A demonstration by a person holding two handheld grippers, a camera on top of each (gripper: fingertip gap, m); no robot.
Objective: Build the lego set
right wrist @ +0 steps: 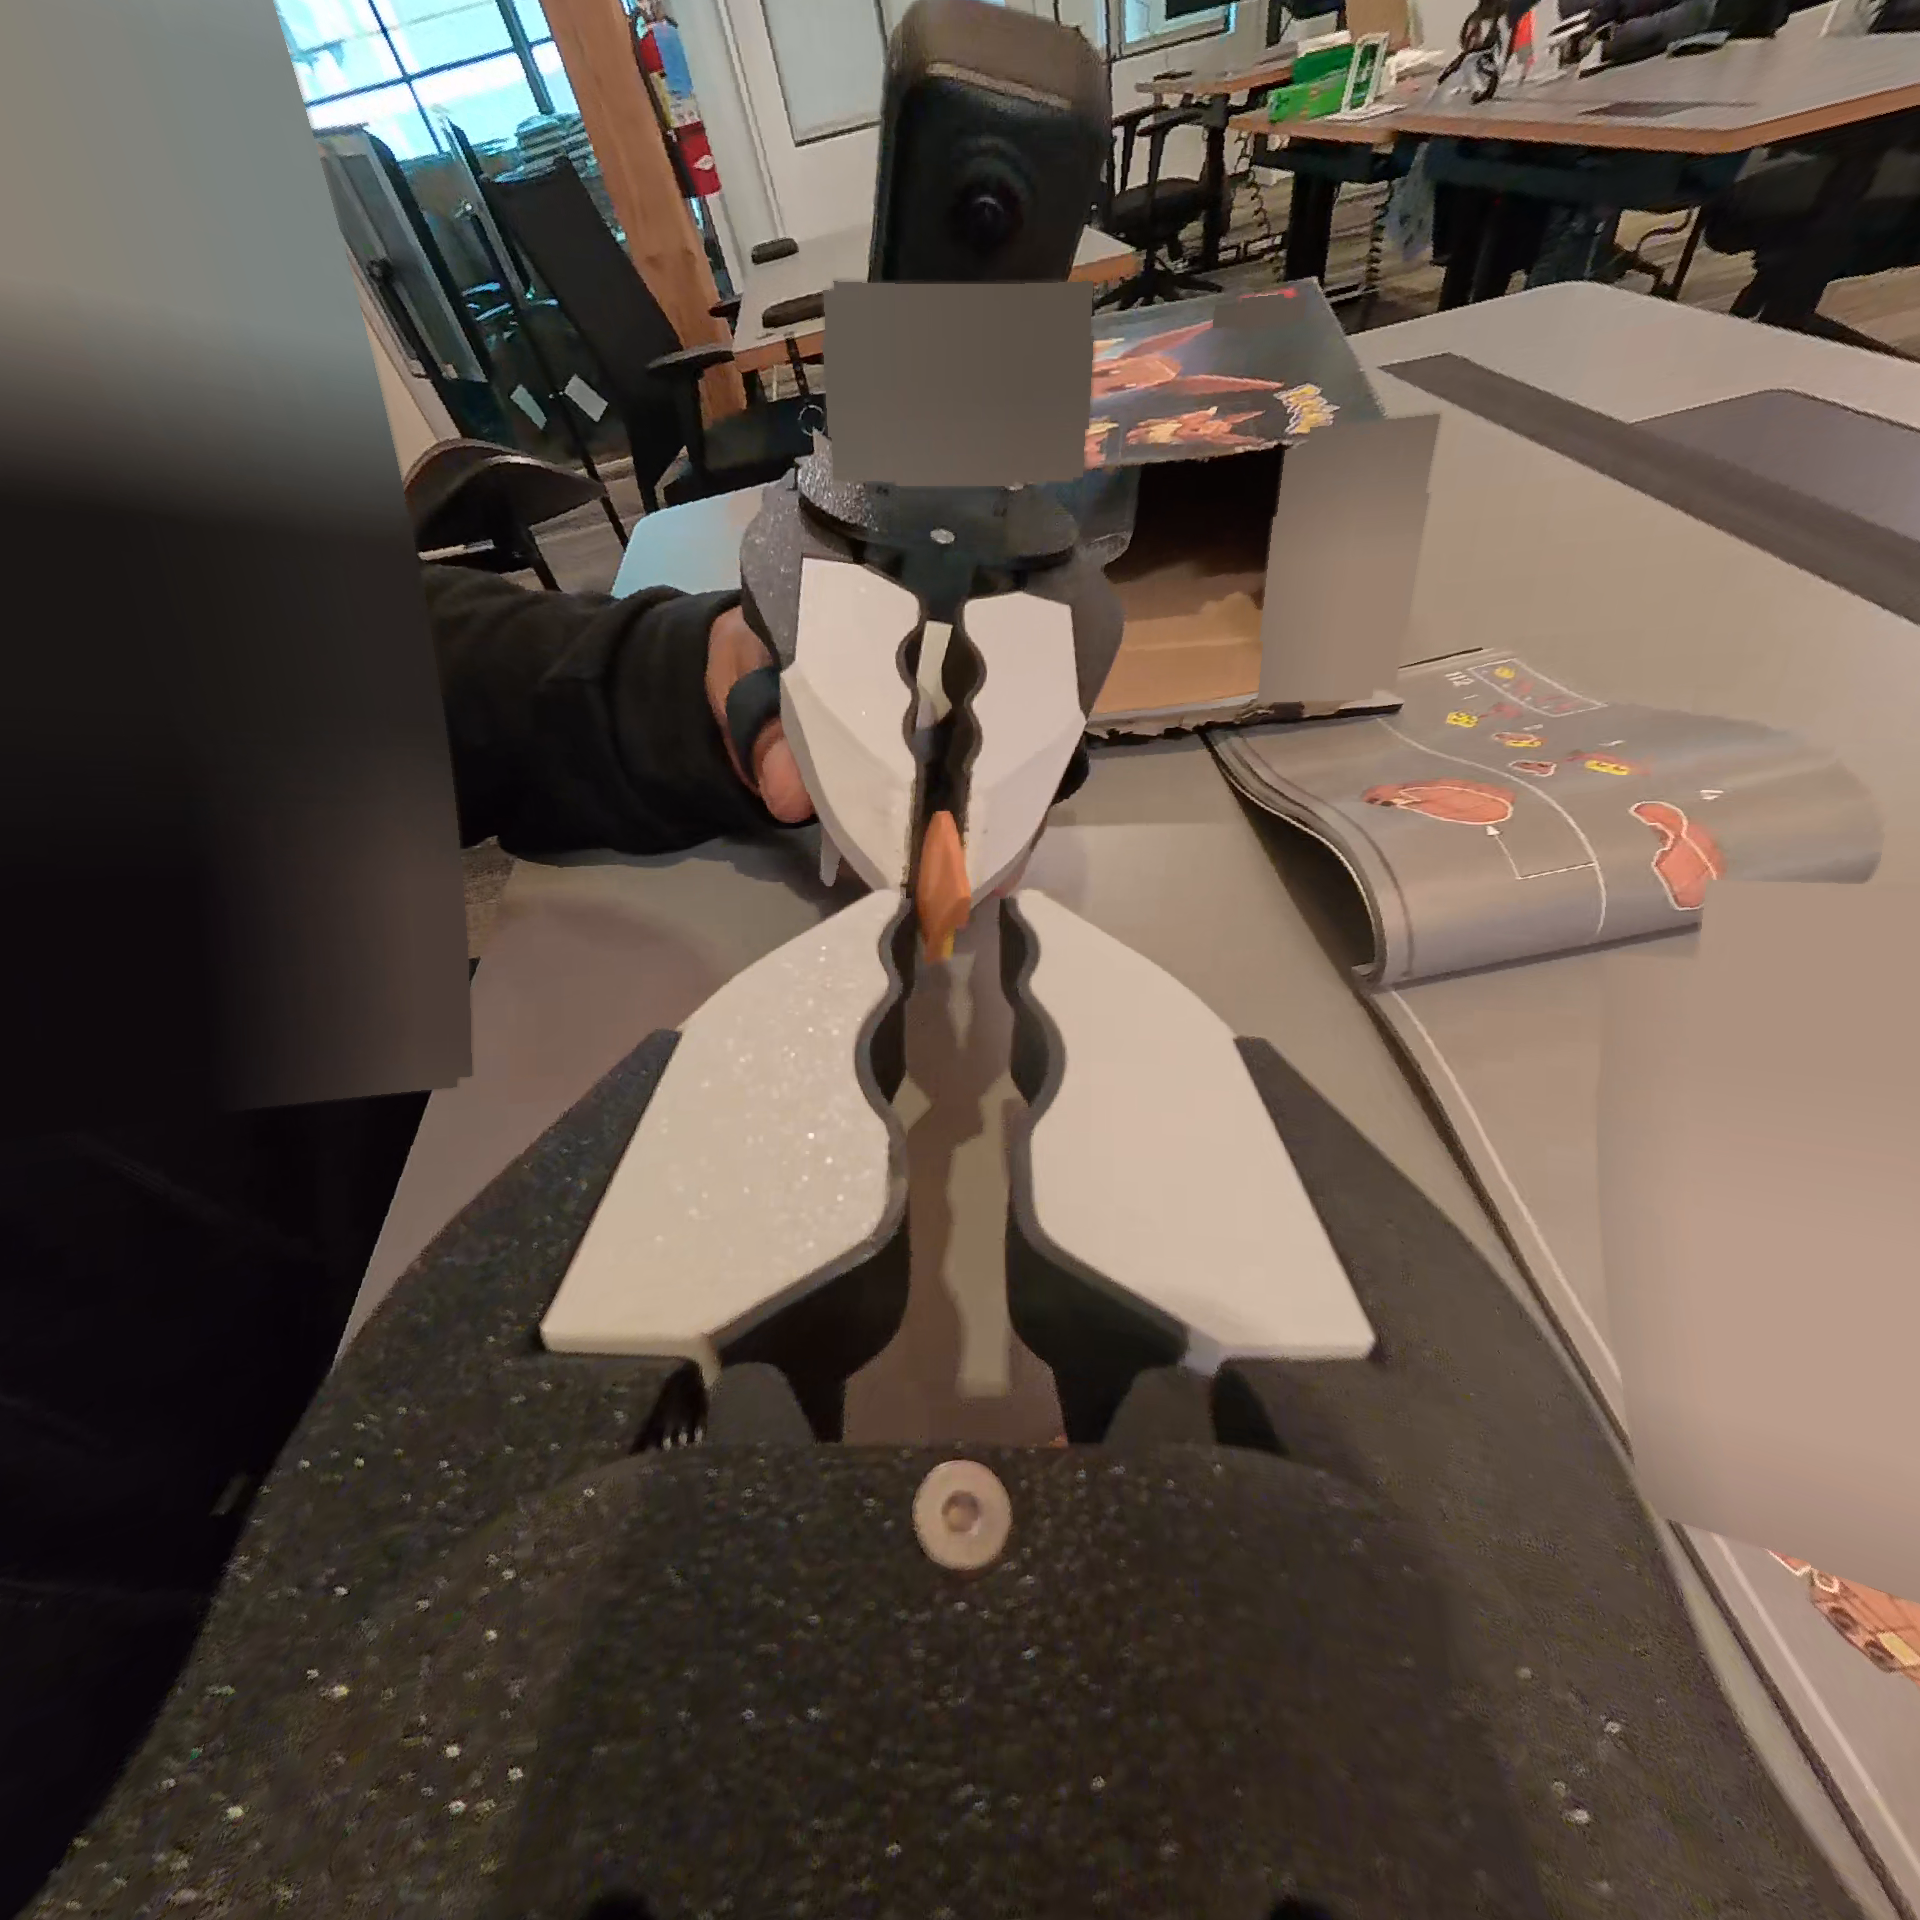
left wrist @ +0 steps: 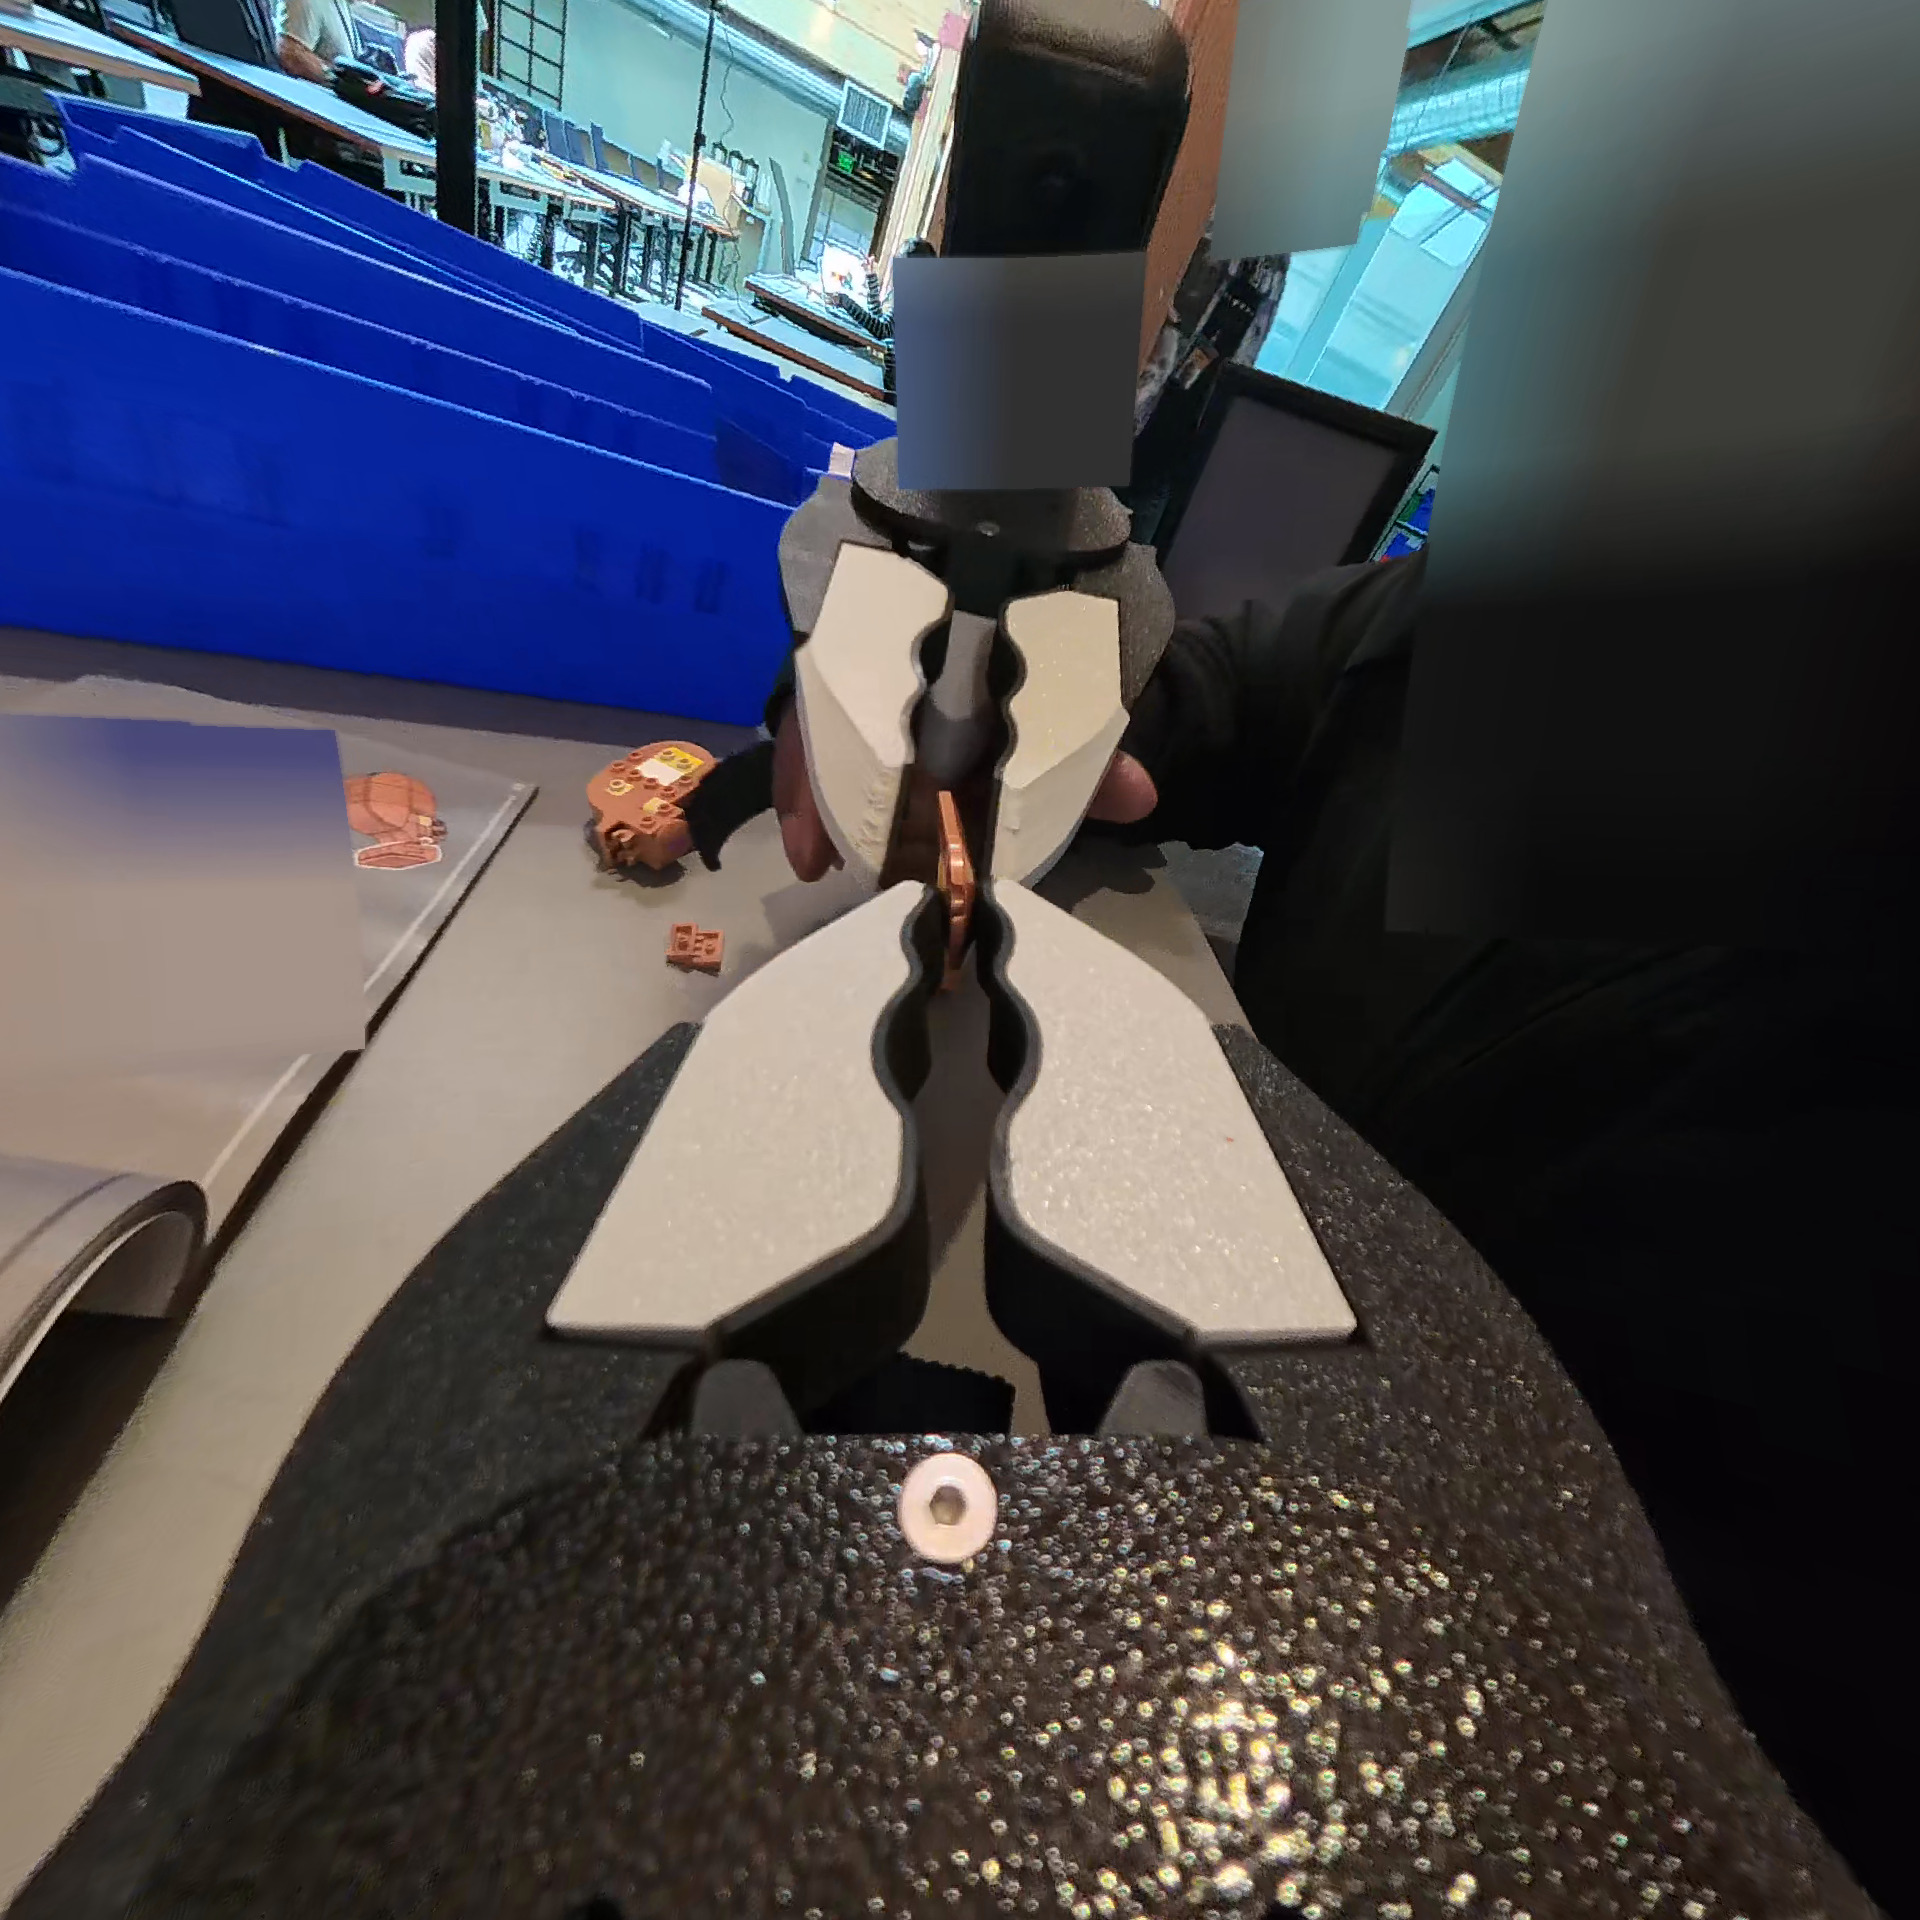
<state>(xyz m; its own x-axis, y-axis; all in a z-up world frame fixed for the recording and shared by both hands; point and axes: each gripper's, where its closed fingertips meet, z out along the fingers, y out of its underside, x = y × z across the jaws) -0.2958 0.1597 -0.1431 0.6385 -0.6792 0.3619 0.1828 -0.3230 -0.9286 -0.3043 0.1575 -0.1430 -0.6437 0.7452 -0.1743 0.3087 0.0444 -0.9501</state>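
Two tools meet tip to tip above the grey table (left wrist: 499, 1091). In the left wrist view the left tool (left wrist: 951, 920) has its jaws nearly together, pinching a thin brown lego plate (left wrist: 954, 883) on edge; the right tool (left wrist: 940, 831), facing it, is closed on the same piece from the far side. In the right wrist view the right tool (right wrist: 951, 925) shows the same narrow gap, with the left tool (right wrist: 935, 831) opposite.

Only the left wrist view shows a small brown brick (left wrist: 694, 948) lying loose on the table and, beyond it, a rounded brown lego assembly (left wrist: 642, 805) beside an open instruction booklet (left wrist: 436, 873). Behind these stands a row of blue bins (left wrist: 395, 499); what is in them cannot be seen.

Only the right wrist view shows an opened cardboard set box (right wrist: 1195, 582) lying on its side, its visible interior bare, behind the booklet. Farther off are office chairs (right wrist: 582, 343) and desks (right wrist: 1621, 114).
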